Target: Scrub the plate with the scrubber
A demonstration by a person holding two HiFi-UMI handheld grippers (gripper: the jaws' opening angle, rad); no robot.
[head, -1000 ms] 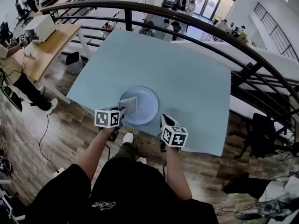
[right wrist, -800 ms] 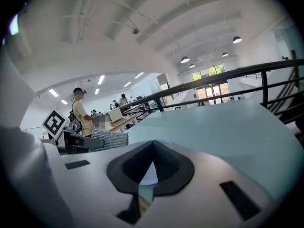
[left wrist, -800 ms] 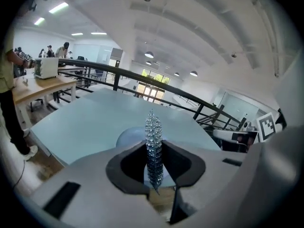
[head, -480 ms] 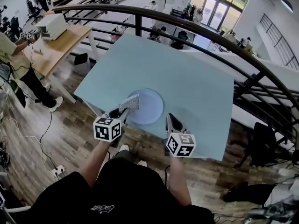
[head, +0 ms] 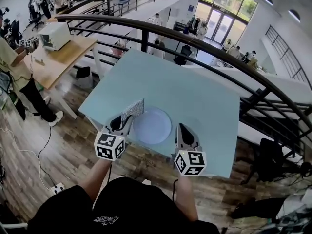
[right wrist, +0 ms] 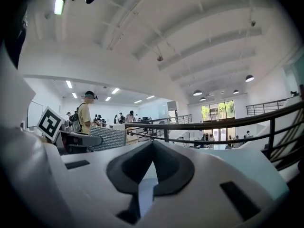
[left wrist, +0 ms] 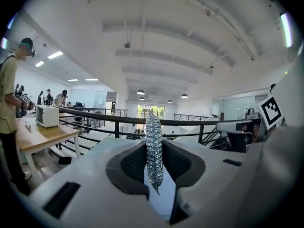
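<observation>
Now, left tongs [head: 126, 119] clamped on scrubber [head: 132, 109] beside plate [head: 152, 125], right tongs [head: 183, 130] closed, empty, at plate's right edge.

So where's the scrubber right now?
In the head view, the scrubber is clamped in the left gripper, just left of the plate, near the front edge of the table.

The scrubber [head: 132, 109] is seen as rough, glittering metal mesh, the plate [head: 152, 126] as smooth and faintly glossy, the table [head: 187, 89] as matt.
</observation>
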